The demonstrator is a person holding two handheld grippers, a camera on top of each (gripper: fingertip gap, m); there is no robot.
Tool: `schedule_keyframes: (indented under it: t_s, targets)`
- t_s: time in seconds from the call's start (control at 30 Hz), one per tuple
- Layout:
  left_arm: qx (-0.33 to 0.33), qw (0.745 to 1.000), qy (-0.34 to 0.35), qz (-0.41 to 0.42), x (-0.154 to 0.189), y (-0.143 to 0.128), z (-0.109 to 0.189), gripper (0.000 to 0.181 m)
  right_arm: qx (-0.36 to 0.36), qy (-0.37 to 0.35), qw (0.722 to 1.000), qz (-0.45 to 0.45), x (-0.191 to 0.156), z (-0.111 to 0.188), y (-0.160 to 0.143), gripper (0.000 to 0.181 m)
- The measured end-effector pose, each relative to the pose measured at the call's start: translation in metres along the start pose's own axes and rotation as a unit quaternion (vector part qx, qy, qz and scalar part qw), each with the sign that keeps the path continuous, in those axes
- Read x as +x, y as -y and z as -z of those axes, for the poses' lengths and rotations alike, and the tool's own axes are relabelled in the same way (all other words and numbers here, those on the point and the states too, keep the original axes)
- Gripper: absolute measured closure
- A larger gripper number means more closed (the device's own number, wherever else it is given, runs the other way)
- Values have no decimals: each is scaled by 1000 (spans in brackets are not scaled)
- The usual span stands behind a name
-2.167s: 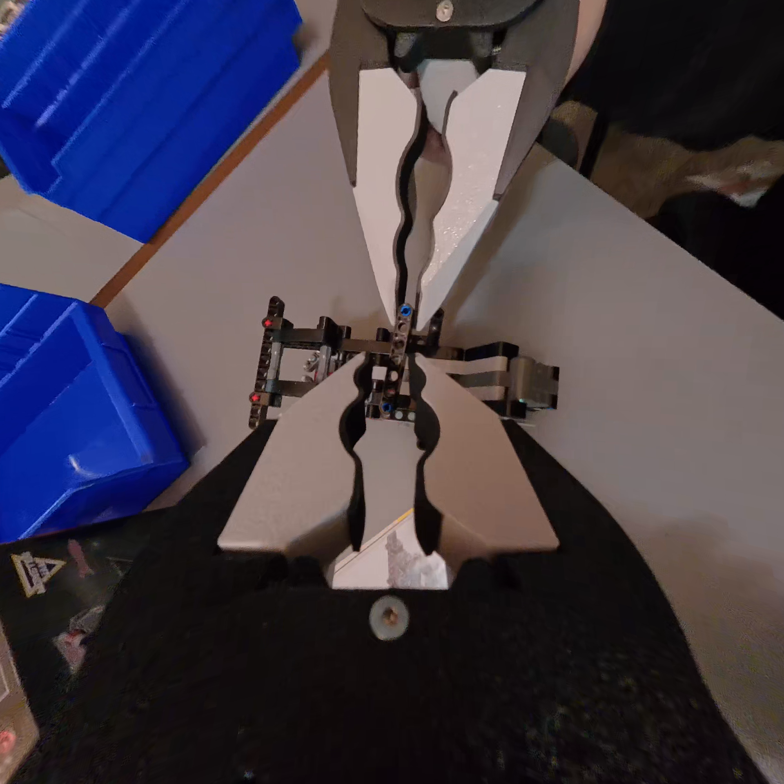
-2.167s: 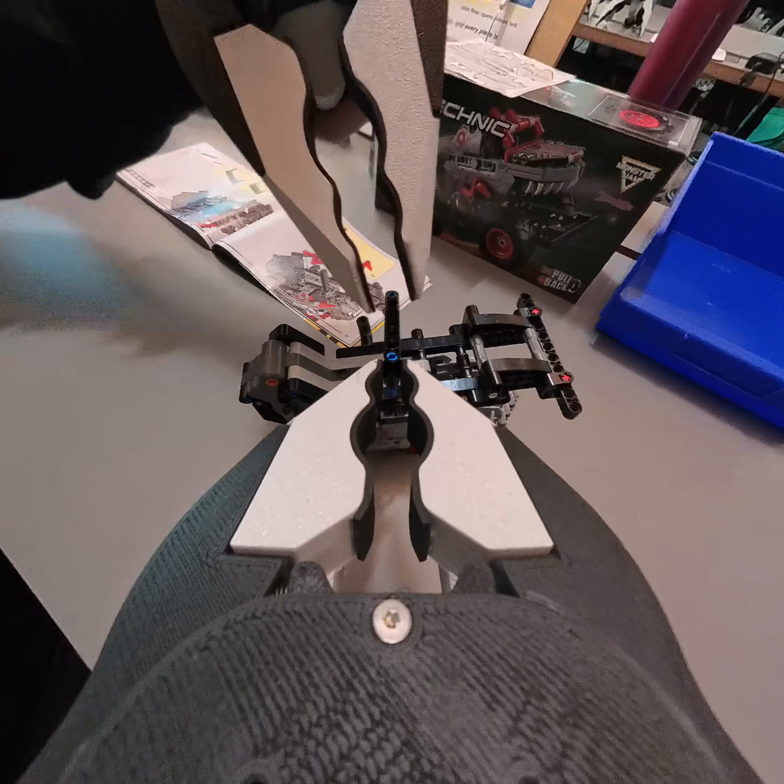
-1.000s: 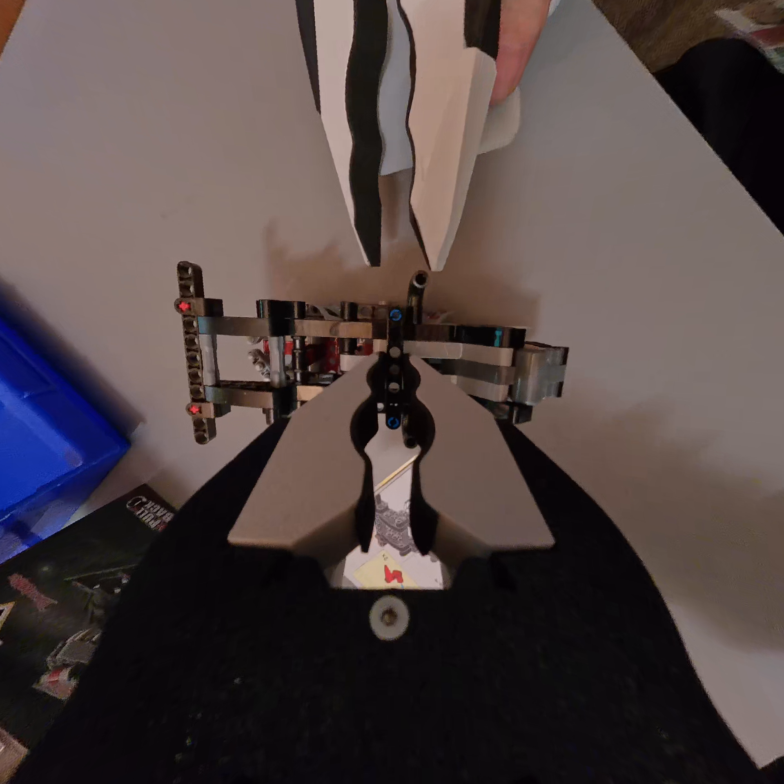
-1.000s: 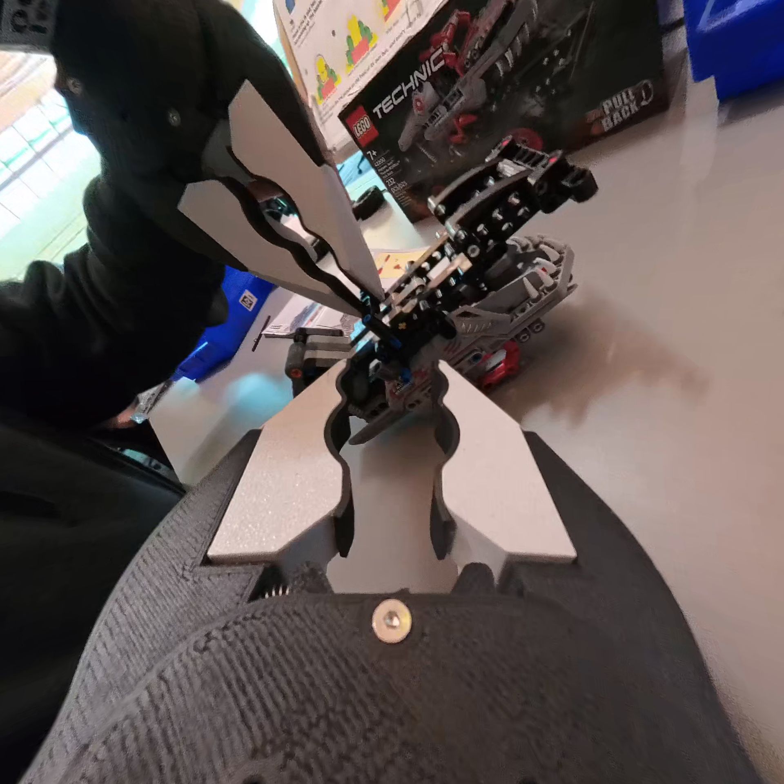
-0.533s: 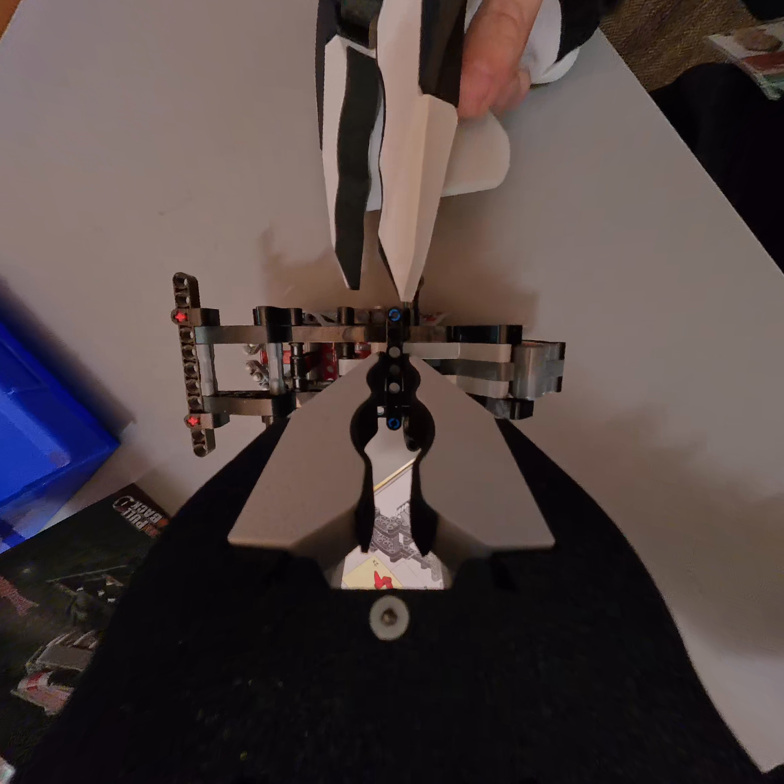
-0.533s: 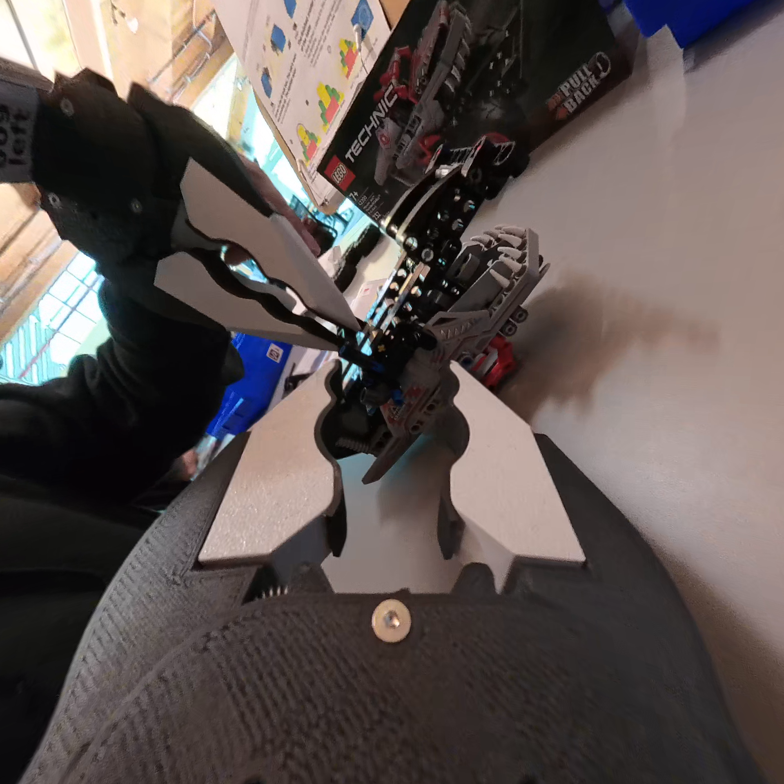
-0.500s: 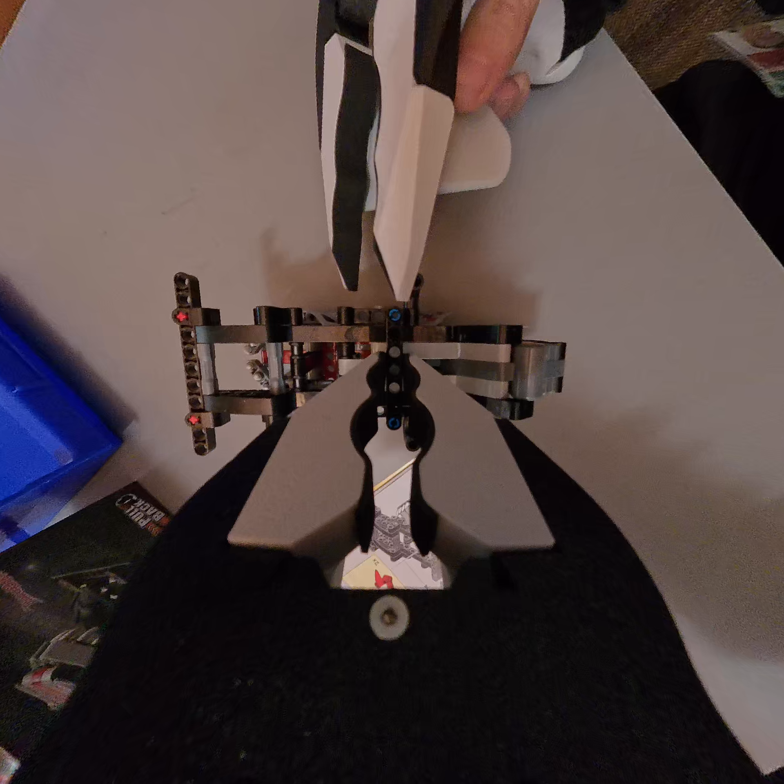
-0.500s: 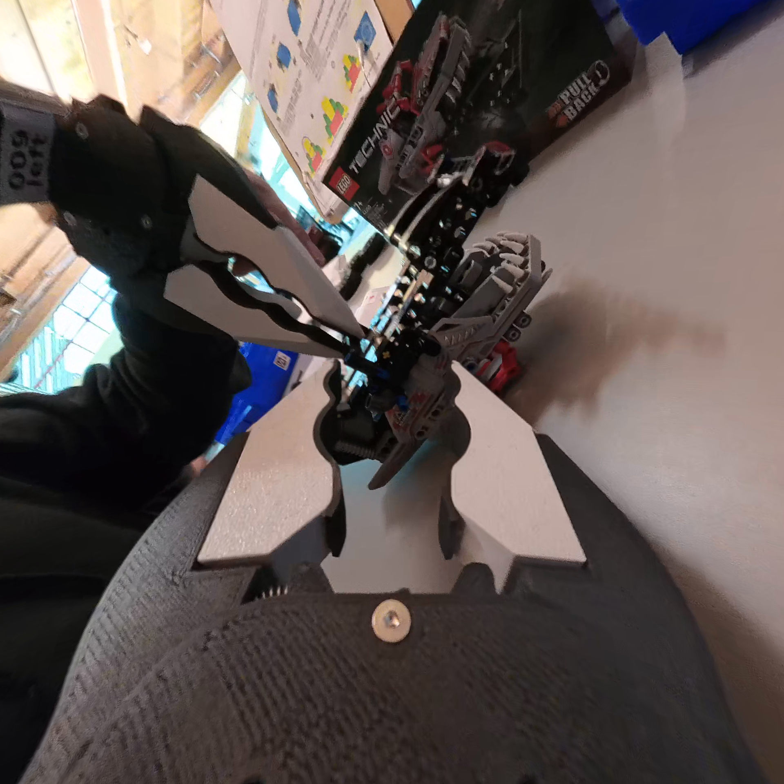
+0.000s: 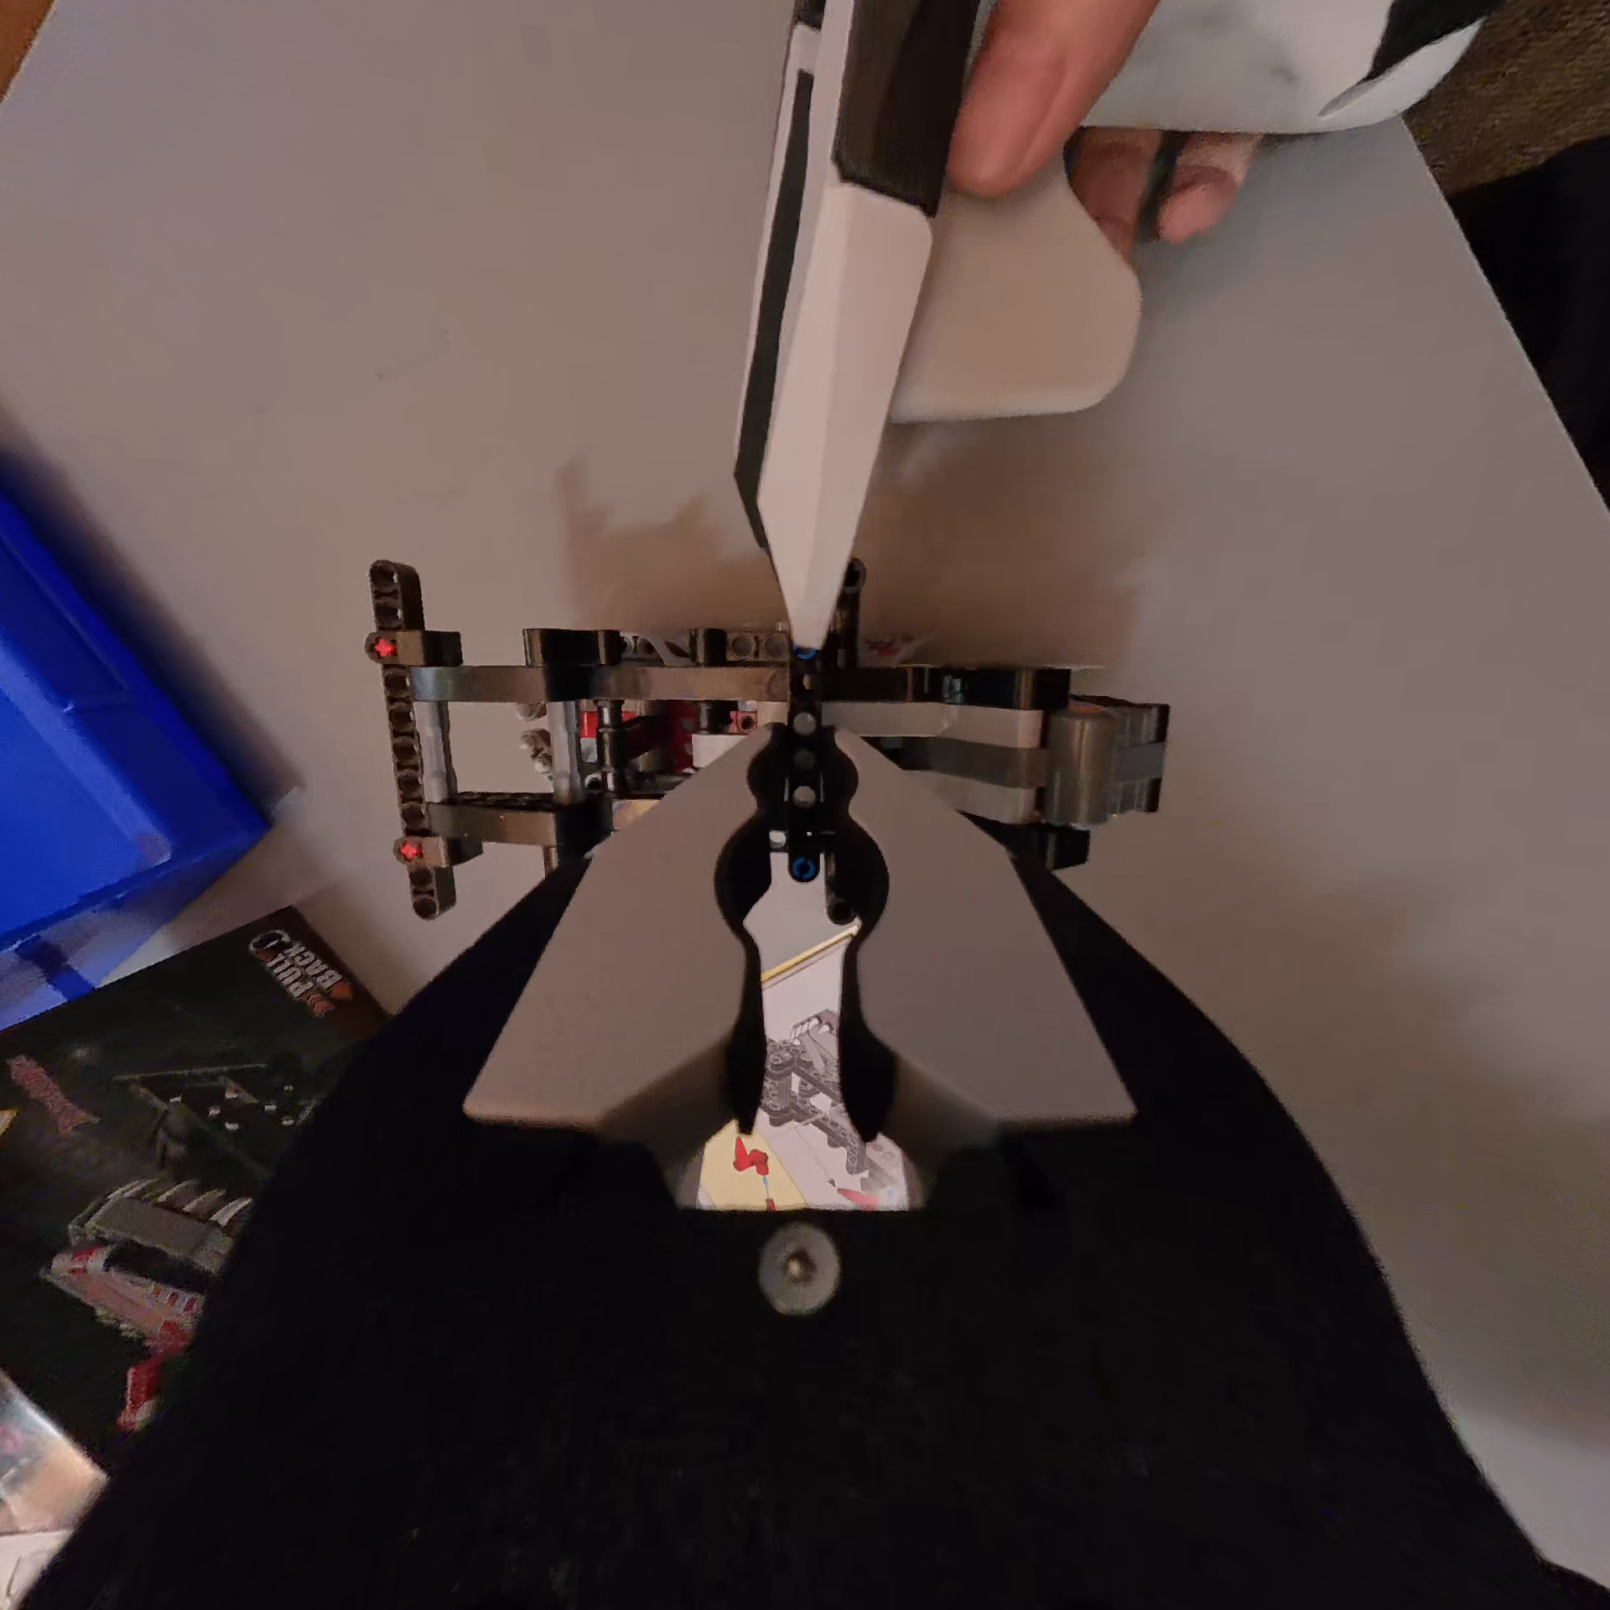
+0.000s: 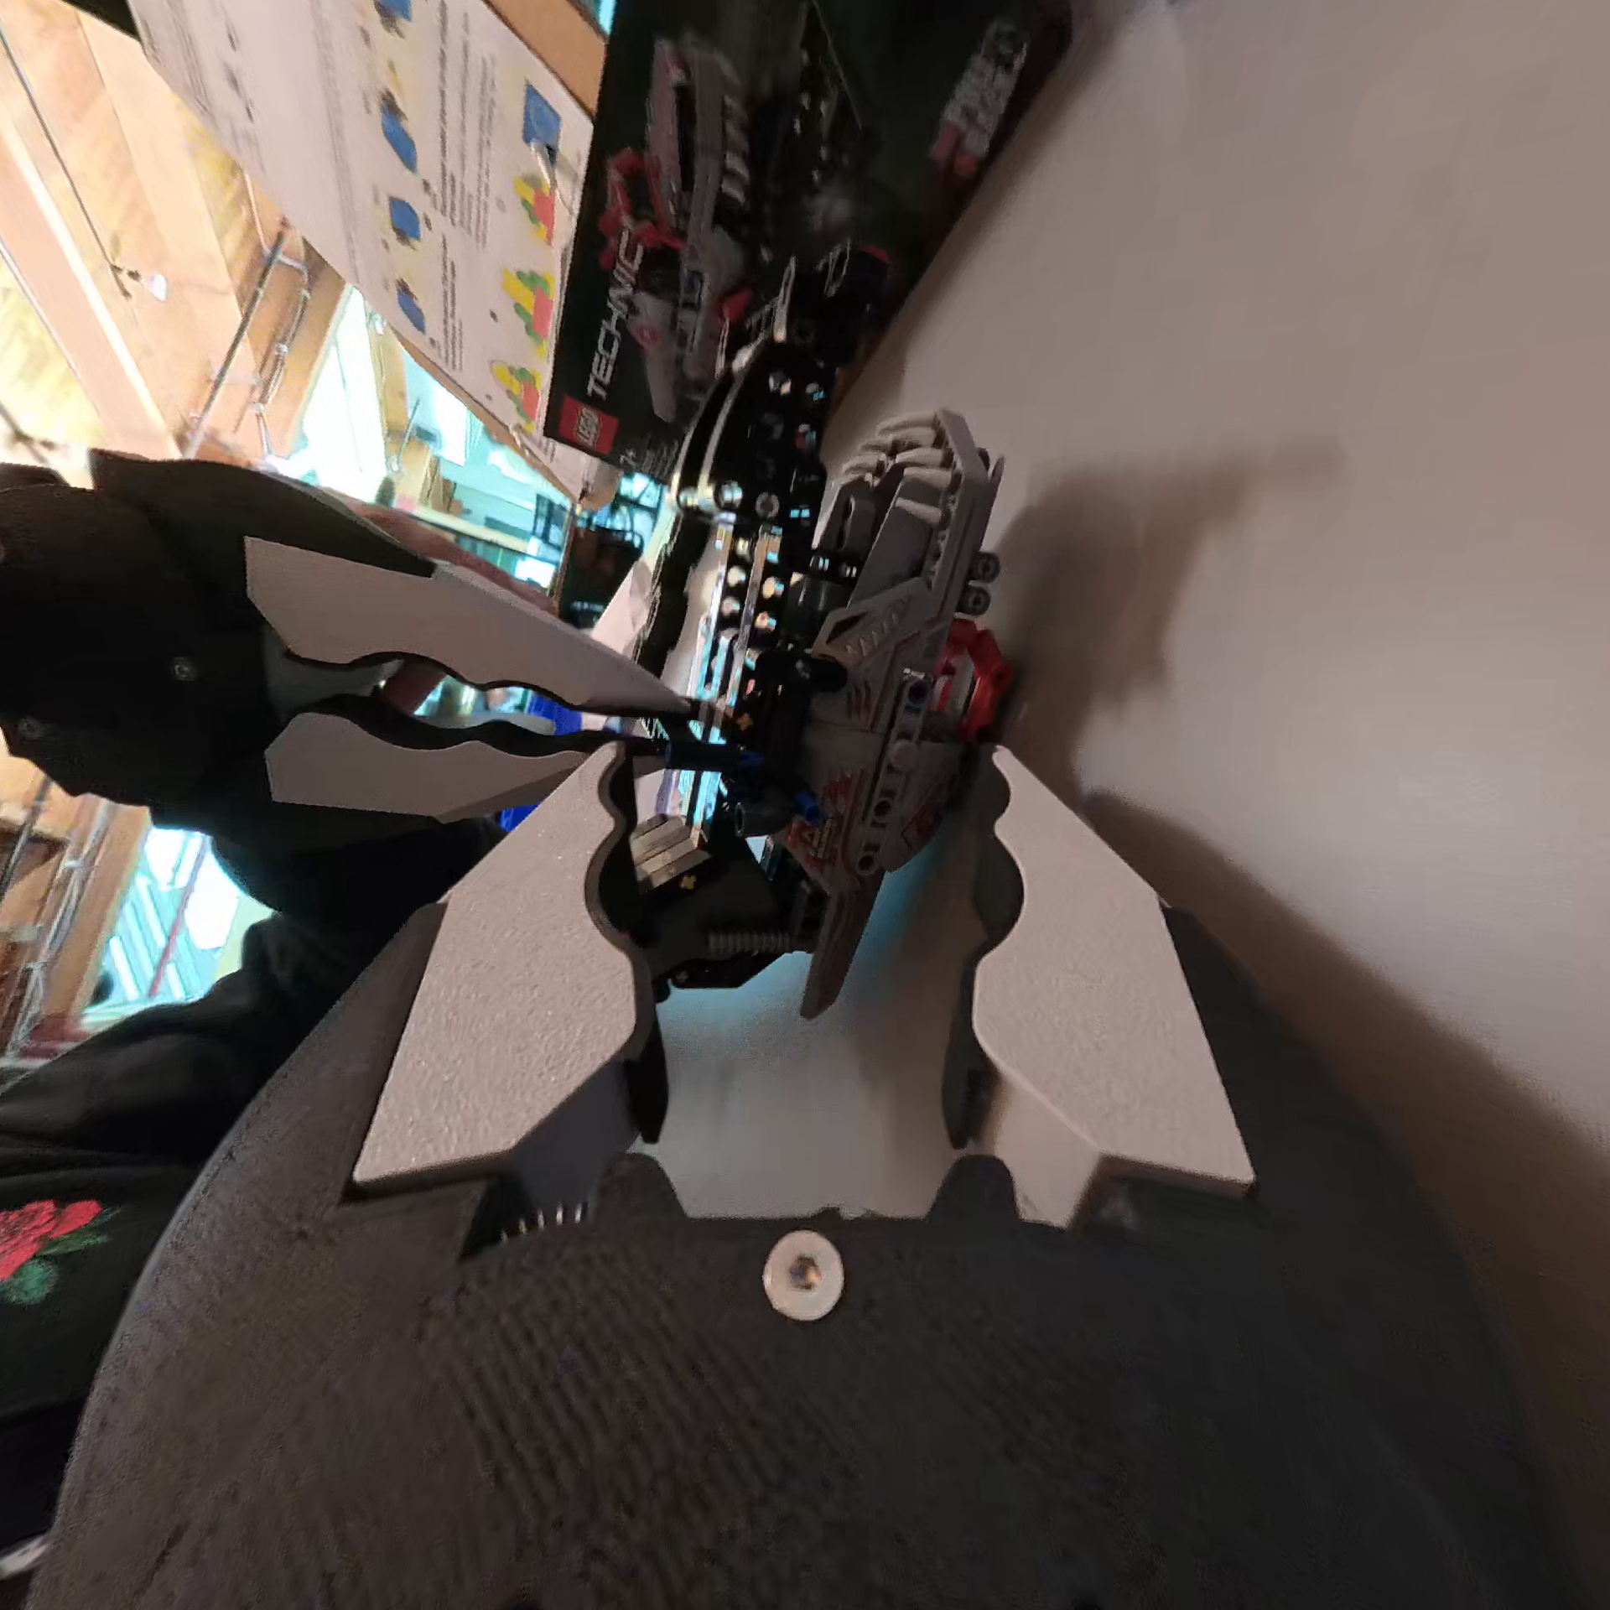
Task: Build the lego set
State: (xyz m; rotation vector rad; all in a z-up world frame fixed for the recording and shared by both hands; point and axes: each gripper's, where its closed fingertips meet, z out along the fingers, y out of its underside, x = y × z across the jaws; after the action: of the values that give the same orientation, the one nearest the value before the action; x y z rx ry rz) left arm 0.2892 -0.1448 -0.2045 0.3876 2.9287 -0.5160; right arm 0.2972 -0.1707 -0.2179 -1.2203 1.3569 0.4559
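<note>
The lego model (image 9: 610, 697), a black and grey frame with red parts, lies on the grey table (image 9: 348, 305). My left gripper (image 9: 803, 740) is shut on a thin black beam (image 9: 803, 788) that stands across the model's middle. My right gripper (image 9: 806, 601) comes down from above, turned on its side, with its tip at the beam's far end. In the right wrist view my right gripper (image 10: 801, 758) is open wide and its fingers straddle the model (image 10: 889, 697). The left gripper (image 10: 649, 723) shows at the left, pinching the beam (image 10: 706, 751).
A blue bin (image 9: 87, 767) and the dark lego box (image 9: 131, 1133) lie at the left; the box also shows in the right wrist view (image 10: 740, 218). An instruction booklet (image 9: 801, 1124) lies under my left gripper. A hand (image 9: 1045, 87) holds the right gripper. The table edge runs at the right. The tips of both grippers are at nearly the same place.
My right gripper has rolled onto its side, opened wider and closed in around the model. My left gripper has kept its hold on the black beam and the model has stayed put.
</note>
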Motion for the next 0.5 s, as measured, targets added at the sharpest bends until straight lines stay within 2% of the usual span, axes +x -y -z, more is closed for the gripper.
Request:
schedule_keyframes:
  t_s: [0.23,0.3,0.43,0.5]
  targets:
    - [13,1000,10,3,0,-1,0,177,-61,-18,997,-37,-1,-6,-8,104]
    - [21,1000,16,7,-2,-1,0,177,-68,-5,996,-51,-5,-7,-7,114]
    - [31,999,34,3,-6,-3,1,177,-90,-3,995,-52,-8,-10,-9,121]
    - [37,999,33,5,-5,-2,1,177,-92,7,994,-59,-12,-11,-6,131]
